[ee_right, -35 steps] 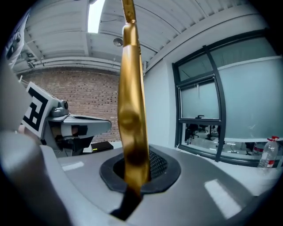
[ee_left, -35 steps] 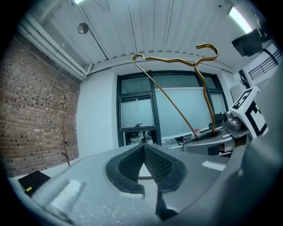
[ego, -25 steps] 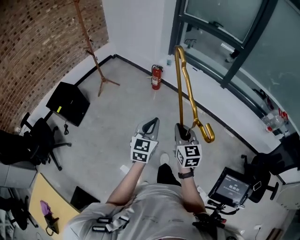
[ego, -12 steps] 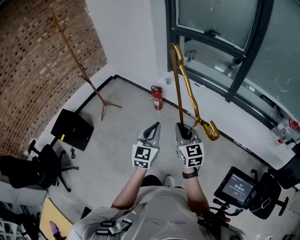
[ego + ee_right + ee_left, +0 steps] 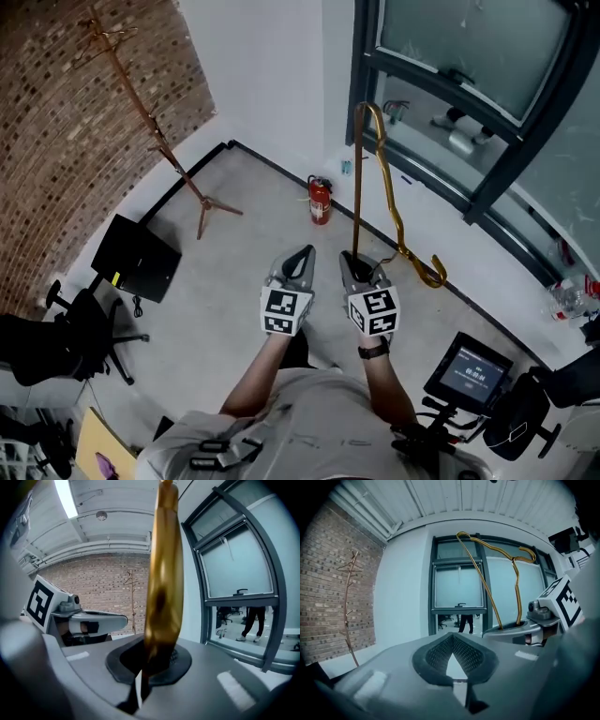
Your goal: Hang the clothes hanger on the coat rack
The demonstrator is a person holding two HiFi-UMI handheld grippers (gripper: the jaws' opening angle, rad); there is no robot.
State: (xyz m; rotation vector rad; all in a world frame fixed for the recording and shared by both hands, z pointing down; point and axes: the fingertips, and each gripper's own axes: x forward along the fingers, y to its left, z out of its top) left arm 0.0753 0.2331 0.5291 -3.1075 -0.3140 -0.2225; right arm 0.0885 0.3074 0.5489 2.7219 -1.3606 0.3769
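Both shut | right hand-held gripper (image 5: 355, 262) clamps upright clothes hanger (image 5: 356, 187) | left hand-held gripper (image 5: 302, 255) empty

Held forward side by side, left gripper (image 5: 302, 255) closed, empty, right gripper (image 5: 357, 266) clamped on the hanger (image 5: 357, 178)

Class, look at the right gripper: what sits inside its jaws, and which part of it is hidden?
The golden clothes hanger stands upright inside the right gripper, whose jaws are shut on it. The pinched stretch is covered by the jaws, and the hanger's upper end runs out of the right gripper view.
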